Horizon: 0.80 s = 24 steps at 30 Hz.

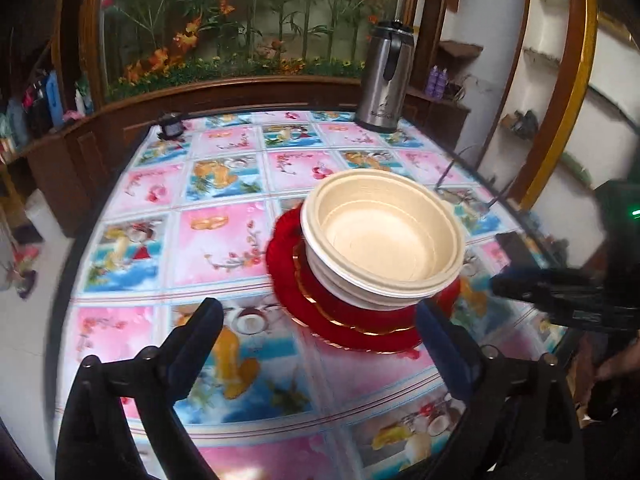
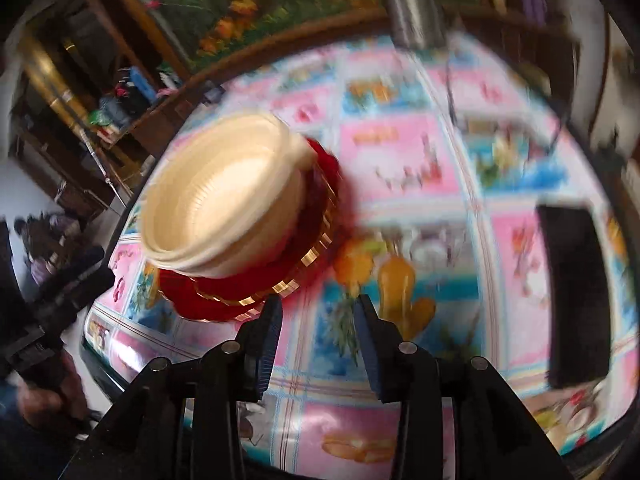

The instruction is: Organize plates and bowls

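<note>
Here the left gripper has its fingers spread wide with nothing between them, only the patterned tablecloth showing through the gap. Just beyond the fingertips, a little toward the right finger, sits the stack of cream bowls, nested one in another and standing on the red plates with their gold-trimmed edge. The near rim of the plates lies close ahead of that right finger but apart from it. Far past the fingers, at the back edge of the table, stands a steel thermos jug. The right gripper holds its fingers part way apart, a narrower gap, and it too is empty. From its own view the bowls and plates lie ahead and off to the left of its left finger, the plate rim near that fingertip; blur keeps me from saying whether they touch. A dark flat object lies on the cloth well to the right of its right finger.
</note>
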Motion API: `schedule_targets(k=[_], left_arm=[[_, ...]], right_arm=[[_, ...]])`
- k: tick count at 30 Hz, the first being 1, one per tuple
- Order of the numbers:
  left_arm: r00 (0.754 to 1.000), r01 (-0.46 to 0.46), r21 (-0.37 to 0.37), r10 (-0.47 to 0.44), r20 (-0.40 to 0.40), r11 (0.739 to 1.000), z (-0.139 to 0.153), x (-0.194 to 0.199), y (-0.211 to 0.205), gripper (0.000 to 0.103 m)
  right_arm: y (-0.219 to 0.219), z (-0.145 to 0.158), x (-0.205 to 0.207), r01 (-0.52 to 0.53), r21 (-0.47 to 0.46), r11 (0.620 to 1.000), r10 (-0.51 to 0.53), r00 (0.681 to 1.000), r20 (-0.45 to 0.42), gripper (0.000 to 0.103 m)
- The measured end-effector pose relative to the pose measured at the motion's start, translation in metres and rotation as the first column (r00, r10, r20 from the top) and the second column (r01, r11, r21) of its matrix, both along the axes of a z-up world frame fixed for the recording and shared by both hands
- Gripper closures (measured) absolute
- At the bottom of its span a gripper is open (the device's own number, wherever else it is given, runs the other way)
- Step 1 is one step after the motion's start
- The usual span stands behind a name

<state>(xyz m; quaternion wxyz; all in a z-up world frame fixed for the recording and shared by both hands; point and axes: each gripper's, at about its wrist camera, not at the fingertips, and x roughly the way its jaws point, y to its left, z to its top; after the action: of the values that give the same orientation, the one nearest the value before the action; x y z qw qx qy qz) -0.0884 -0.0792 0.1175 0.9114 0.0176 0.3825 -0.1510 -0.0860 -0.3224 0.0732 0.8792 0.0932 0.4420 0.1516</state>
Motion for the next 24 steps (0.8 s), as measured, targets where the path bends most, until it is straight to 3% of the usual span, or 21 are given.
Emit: schedule_targets(k=[3,4,6,10,13,15,18,21,24], left_arm=[[1.0,-0.028,0.037,0.028,0.005,0.999,0.007,-0.002,-0.001,0.0],[0.999,-0.049,0.07,0.049,-0.002,0.996,0.009,0.0,-0.002,0.0],[0.996,-0.089,0.153,0.091,-0.007,0.984,0.01,0.002,-0.005,0.0],[0.994,-0.109,0.173,0.108,0.016,0.979,0.021,-0.002,-0.002,0.0],[0.99,-0.141,0.24,0.135,0.042,0.96,0.03,-0.002,-0.005,0.0],[0.991,-0.13,0.245,0.12,0.057,0.961,0.04,-0.003,-0.006,0.0],[0.992,-0.116,0.194,0.103,0.078,0.974,0.054,-0.006,-0.004,0.0],[0.984,-0.172,0.243,0.154,0.093,0.955,0.051,-0.002,-0.006,0.0],[0.988,-0.151,0.287,0.143,0.051,0.946,0.041,0.005,-0.01,0.0]], right_arm=[[0.006,0.013,-0.011,0.004,-0.035,0.999,-0.001,0.996,0.089,0.032],[0.007,0.015,-0.014,0.017,-0.052,0.999,-0.011,0.994,0.105,0.029],[0.009,0.018,-0.015,0.009,-0.051,0.999,-0.003,0.994,0.113,0.029],[0.013,0.025,-0.015,-0.006,-0.045,0.999,0.012,0.99,0.138,0.023],[0.015,0.028,-0.015,-0.009,-0.049,0.999,0.016,0.988,0.152,0.019],[0.015,0.031,-0.014,-0.009,-0.034,0.999,0.014,0.988,0.152,0.017],[0.018,0.036,-0.011,-0.018,-0.034,0.999,0.023,0.987,0.159,0.013],[0.022,0.038,-0.006,-0.043,-0.038,0.998,0.048,0.988,0.15,0.011],[0.028,0.035,-0.002,-0.052,-0.054,0.997,0.059,0.991,0.123,0.011]])
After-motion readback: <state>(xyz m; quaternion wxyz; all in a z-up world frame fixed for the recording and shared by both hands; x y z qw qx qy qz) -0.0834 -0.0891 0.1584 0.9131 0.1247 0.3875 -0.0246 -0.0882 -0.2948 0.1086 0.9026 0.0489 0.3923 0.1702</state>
